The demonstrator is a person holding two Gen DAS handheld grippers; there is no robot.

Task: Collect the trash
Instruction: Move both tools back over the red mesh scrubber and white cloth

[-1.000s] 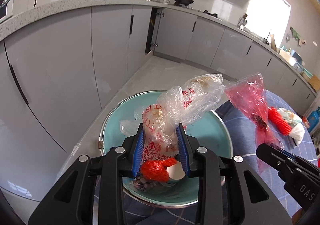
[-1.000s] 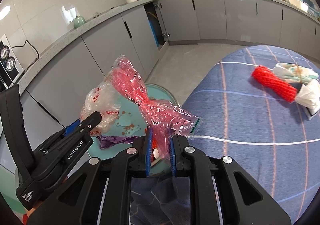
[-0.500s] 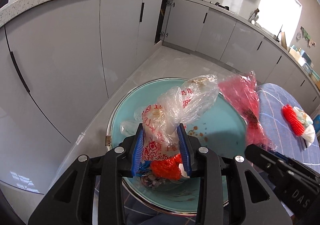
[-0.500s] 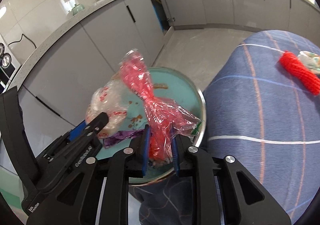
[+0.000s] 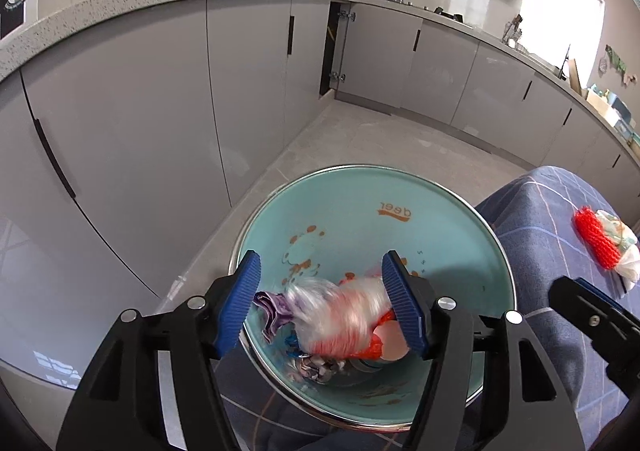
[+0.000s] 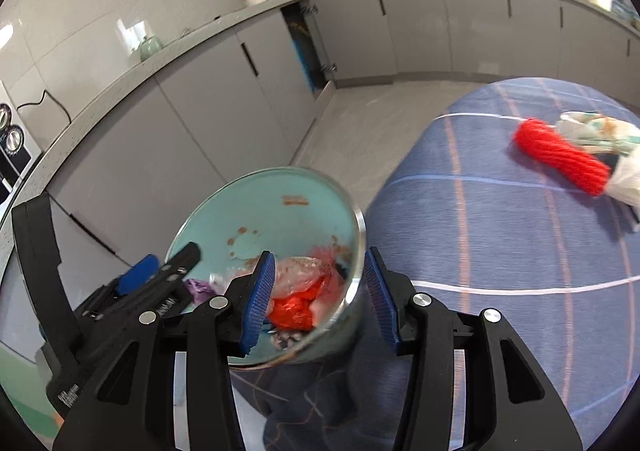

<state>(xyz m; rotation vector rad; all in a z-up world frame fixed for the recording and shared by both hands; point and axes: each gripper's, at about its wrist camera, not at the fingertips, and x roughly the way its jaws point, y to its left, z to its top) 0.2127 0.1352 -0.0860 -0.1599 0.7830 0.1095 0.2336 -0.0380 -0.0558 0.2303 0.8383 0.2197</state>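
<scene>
A teal trash bin (image 5: 360,207) with a metal rim stands beside the table; it also shows in the right wrist view (image 6: 256,211). My left gripper (image 5: 326,303) is open above it, and a clear printed plastic bag (image 5: 340,319) is blurred between the jaws, over the trash inside. My right gripper (image 6: 318,295) is open over the bin's rim, with crumpled plastic bags (image 6: 300,291) lying in the bin below it. A red foam net (image 6: 560,155) and white wrappers (image 6: 596,131) lie on the blue tablecloth (image 6: 500,251).
Grey kitchen cabinets (image 5: 140,123) and a stone counter run along the left and far side. The grey tiled floor (image 5: 380,147) lies beyond the bin. The red net also shows at the right in the left wrist view (image 5: 596,241).
Both grippers opened. The clear bag left the left jaws and the red bag left the right jaws; both dropped into the bin.
</scene>
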